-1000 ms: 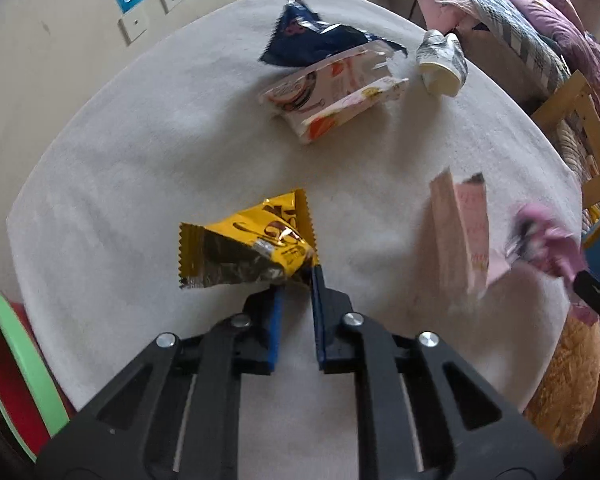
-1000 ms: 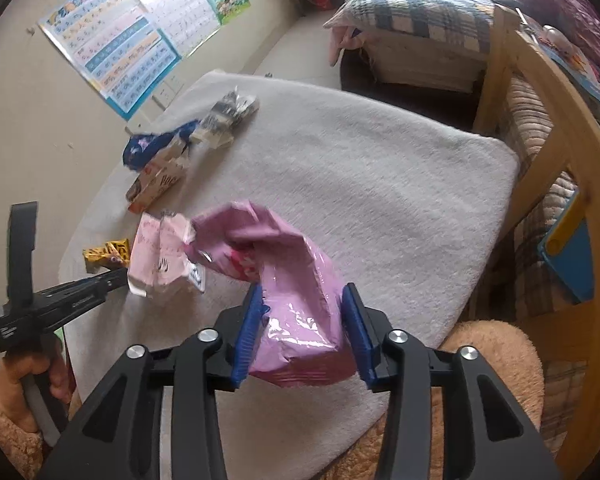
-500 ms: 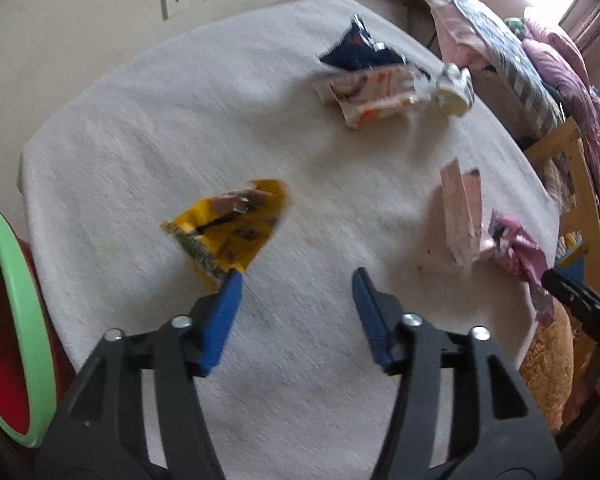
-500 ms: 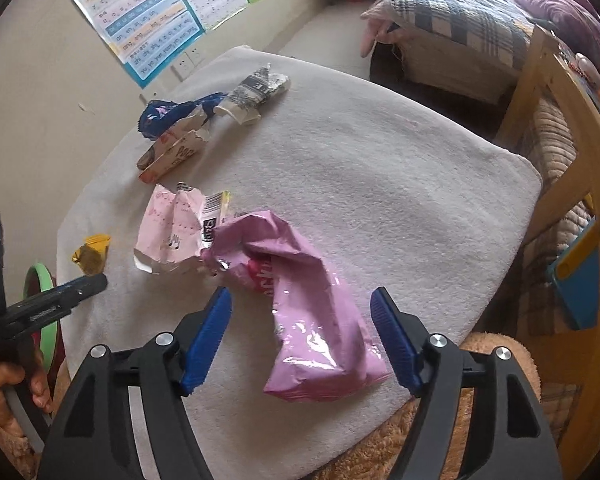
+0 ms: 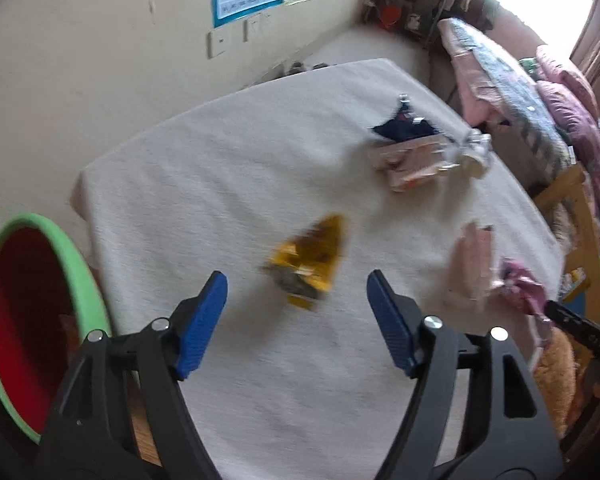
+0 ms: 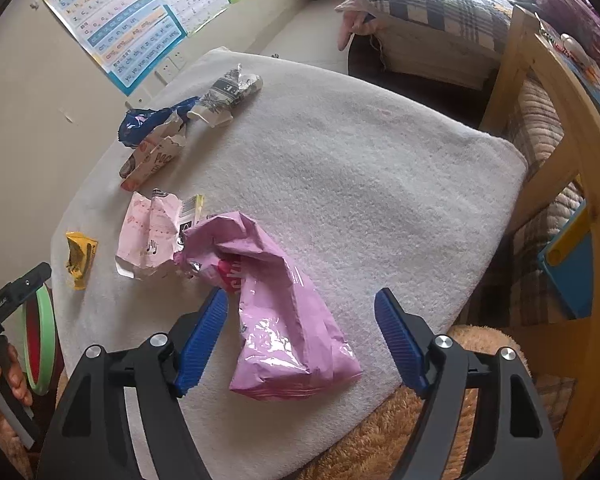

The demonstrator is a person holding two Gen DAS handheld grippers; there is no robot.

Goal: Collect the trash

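A: Your left hand-held gripper (image 5: 296,320) stood wide open, nothing between the pads. Its jaws had just been opening. The yellow wrapper (image 5: 308,264) lay loose on the surface (image 5: 220,168), just ahead of the fingertips, short of the bin.

B: And the right one?

A: Your right hand-held gripper (image 6: 300,328) was open too, jaws just been opening. The pink bag (image 6: 276,312) lay flat between the fingers, close to the left pad; I can't tell if it touched, but no grip. Crumpled pale pink wrapper (image 6: 152,236) touched its far end.

B: Why drop both there?

A: My guess: you were pulling pieces toward the near-left corner to stage them by the green-rimmed bin (image 5: 40,320), which sat below that edge.

B: Room to move?

A: Plenty mid-surface, bare cloth. The pink bag sat near the front edge, so a sloppy push could tip it off. The blue wrapper (image 6: 148,124), the torn box (image 6: 152,160) and the grey carton (image 6: 228,96) were clustered far-left, touching each other, well apart from your grippers. Wooden bed frame (image 6: 548,128) crowded the right side.
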